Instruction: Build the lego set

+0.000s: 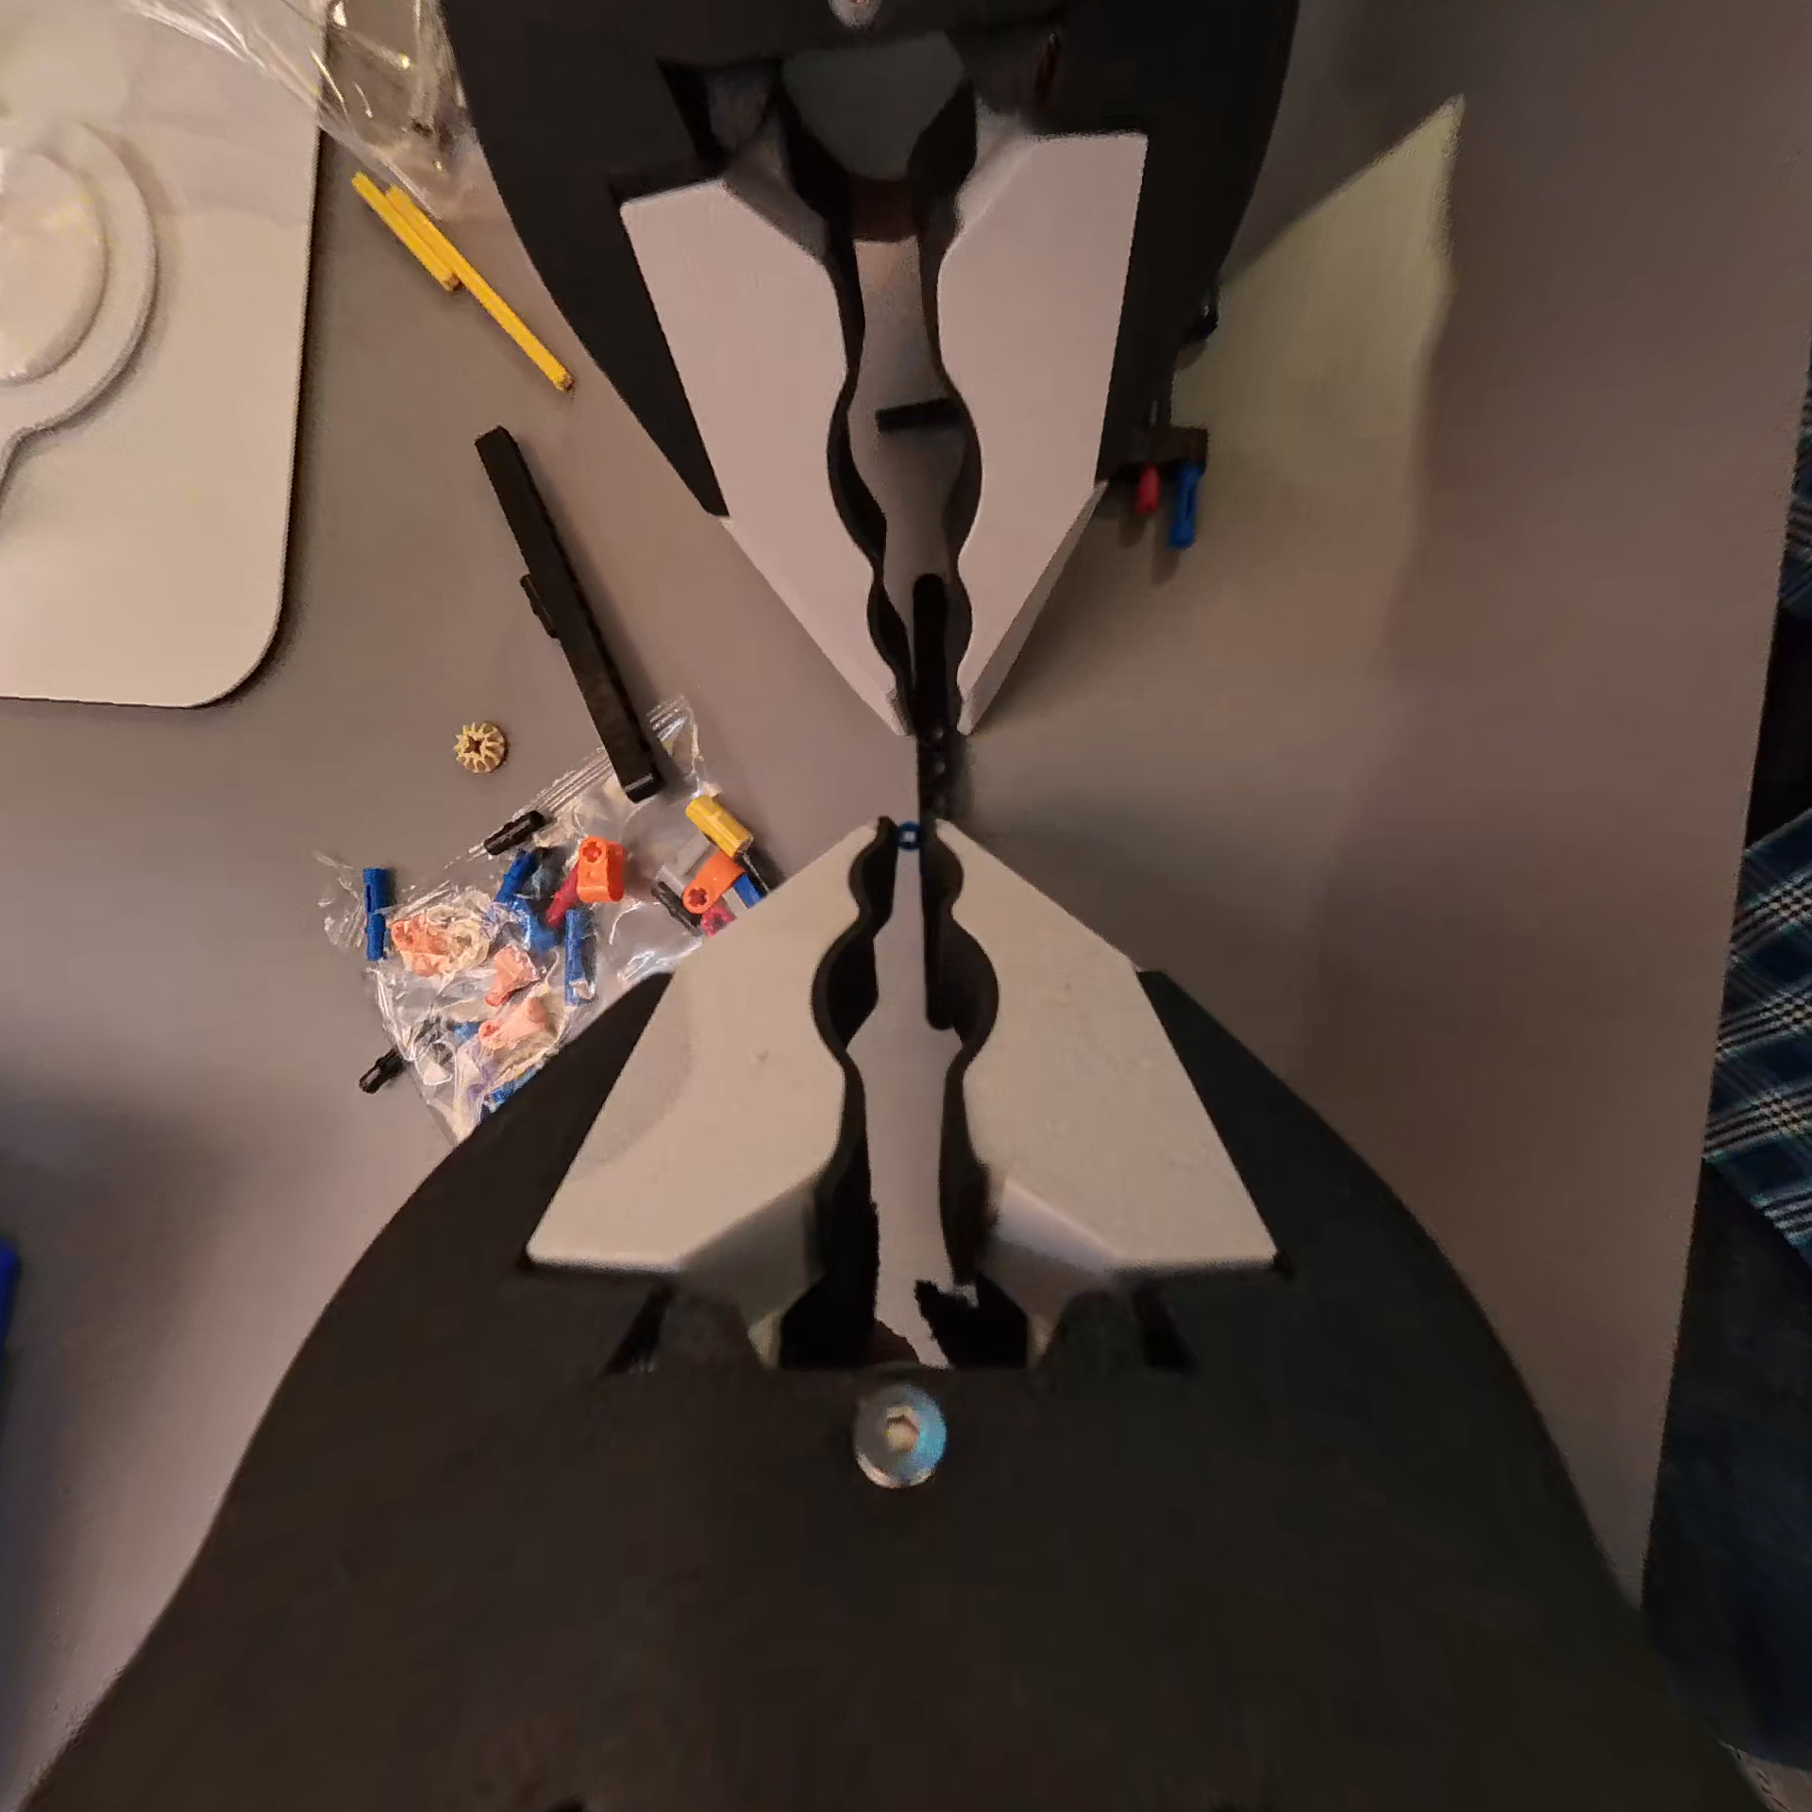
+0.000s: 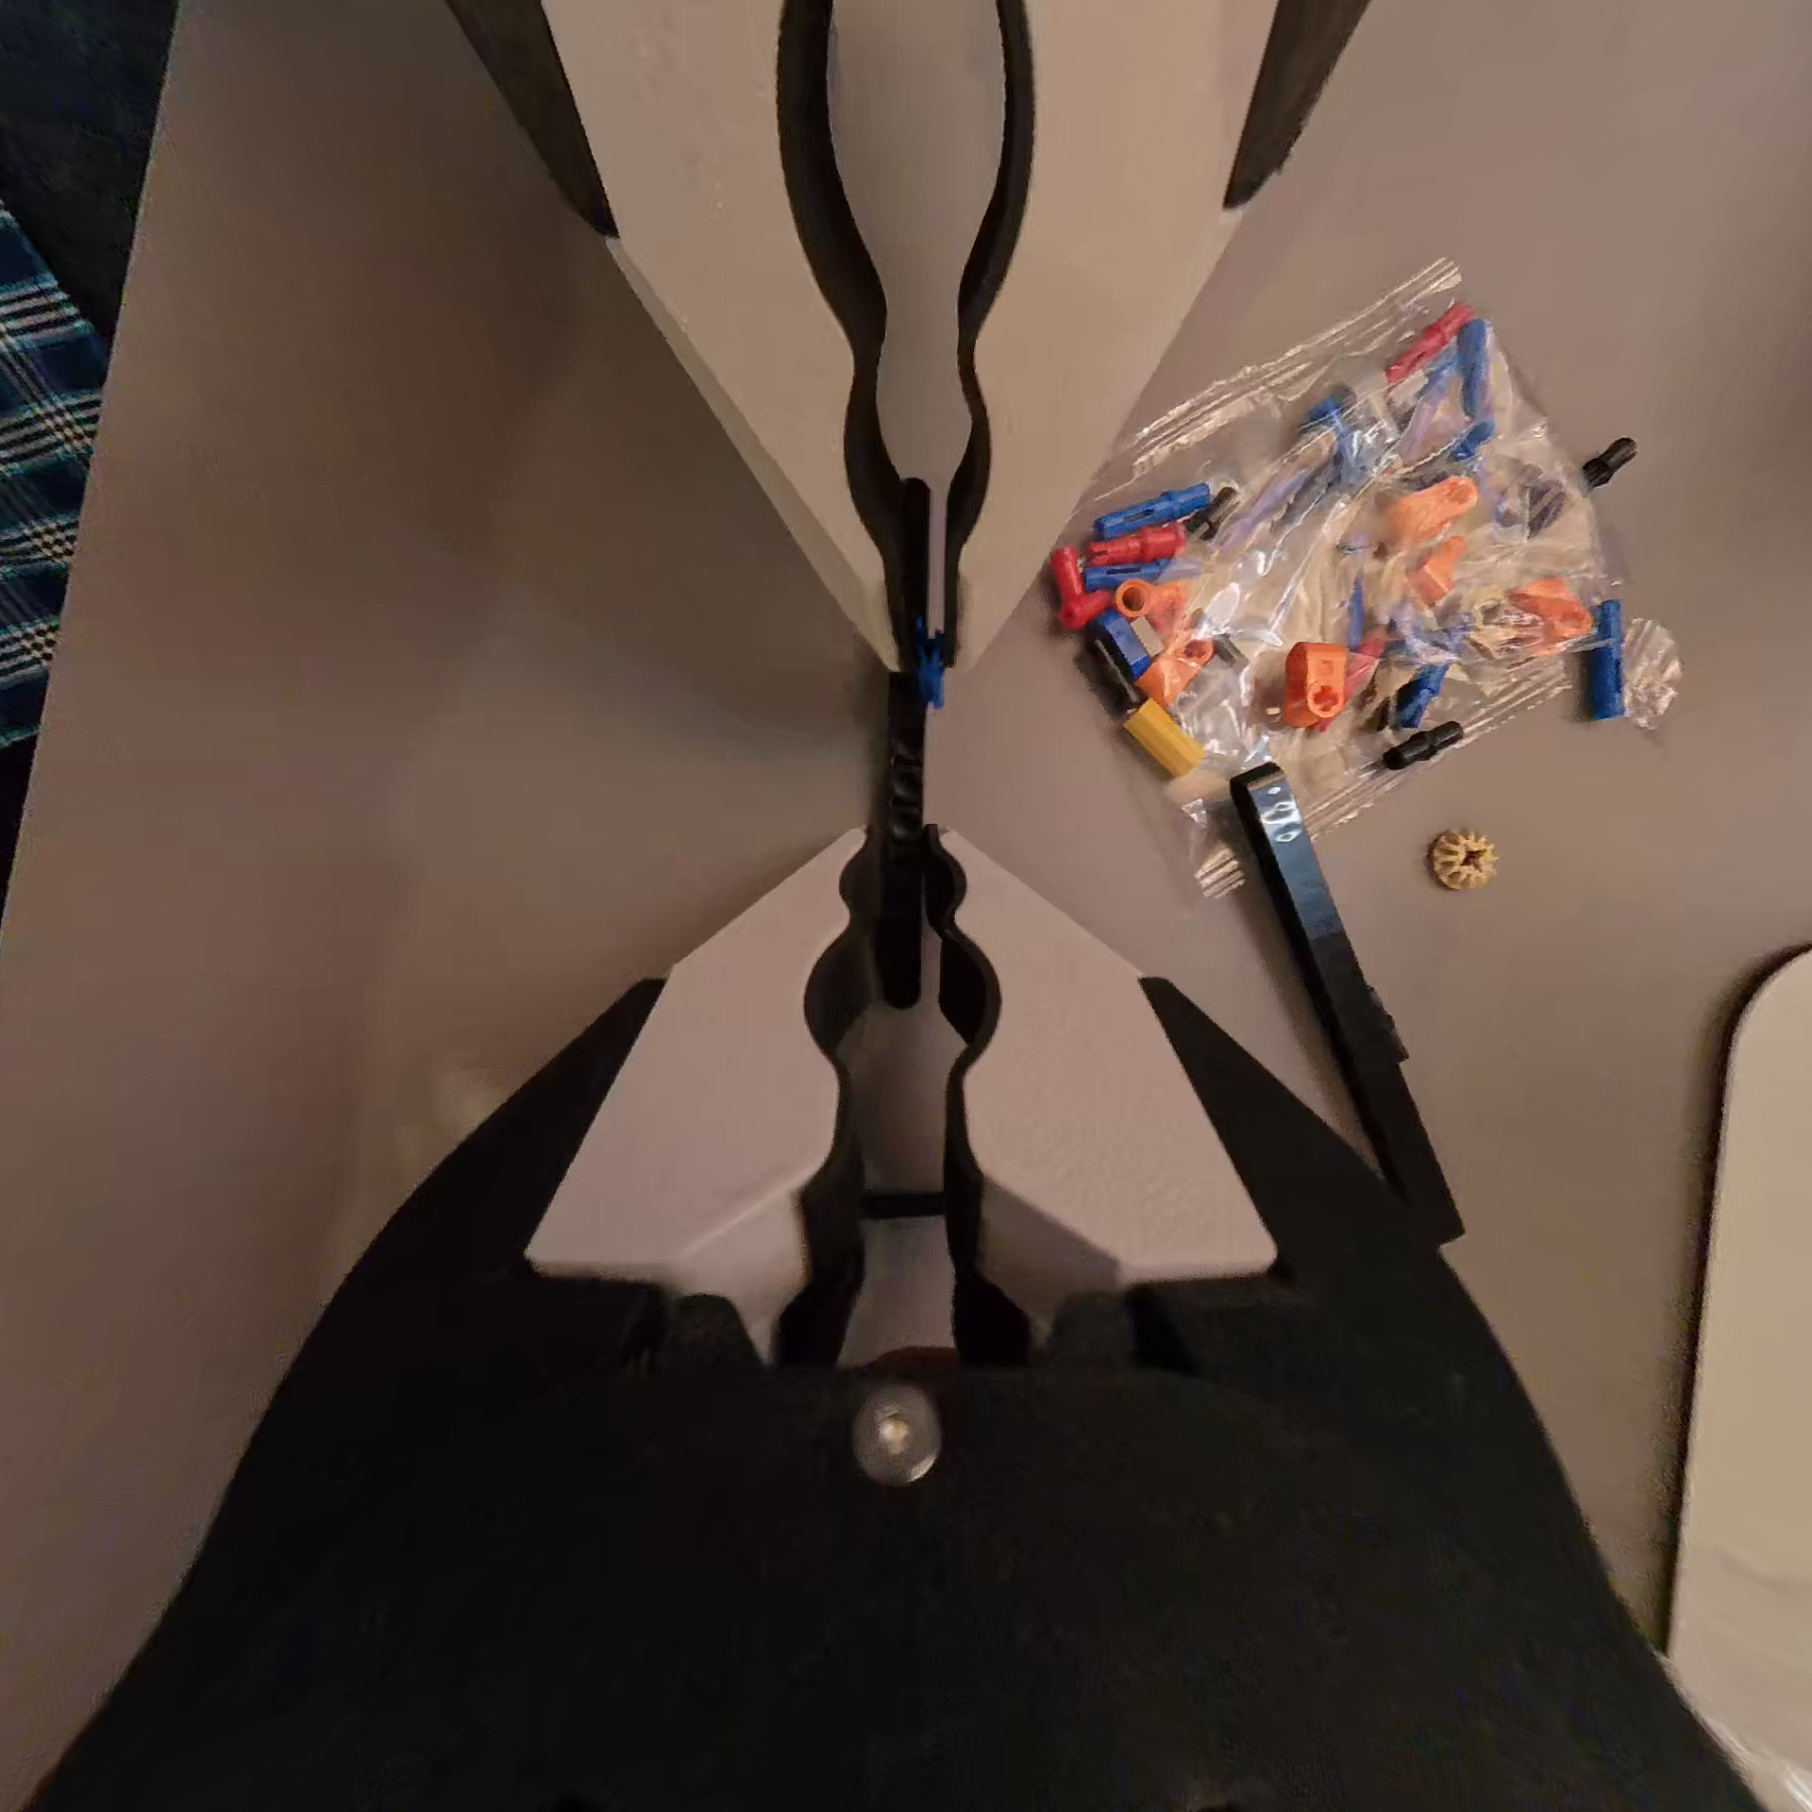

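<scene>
A thin black beam point(image 1: 931, 775) spans the gap between my two grippers, which face each other tip to tip above the grey table point(image 1: 1373, 882). My left gripper point(image 1: 912, 833) is shut on one end of the beam, with a small blue pin point(image 1: 907, 835) squeezed between one of its fingers and the beam. My right gripper point(image 2: 902, 833) is shut on the other end of the beam point(image 2: 902, 765). In the right wrist view the blue pin point(image 2: 927, 662) sits at the tip of the left gripper point(image 2: 922, 667). The right gripper point(image 1: 931, 726) shows at the top of the left wrist view.
A clear bag of small blue, orange, red and black parts point(image 1: 520, 941) point(image 2: 1373, 569) lies on the table. Beside it are a long black beam point(image 1: 569, 608) point(image 2: 1333, 1000), a tan gear point(image 1: 479, 742) point(image 2: 1461, 860) and yellow axles point(image 1: 461, 275). A white tray point(image 1: 147, 441) lies far left. Plaid cloth point(image 1: 1765, 981) shows past the table edge. The tips of both grippers are at nearly the same place. From either gripper's tips it is about 11 cm to the tan gear point(image 1: 479, 742). Look for it in the right wrist view point(image 2: 1461, 859) too.
</scene>
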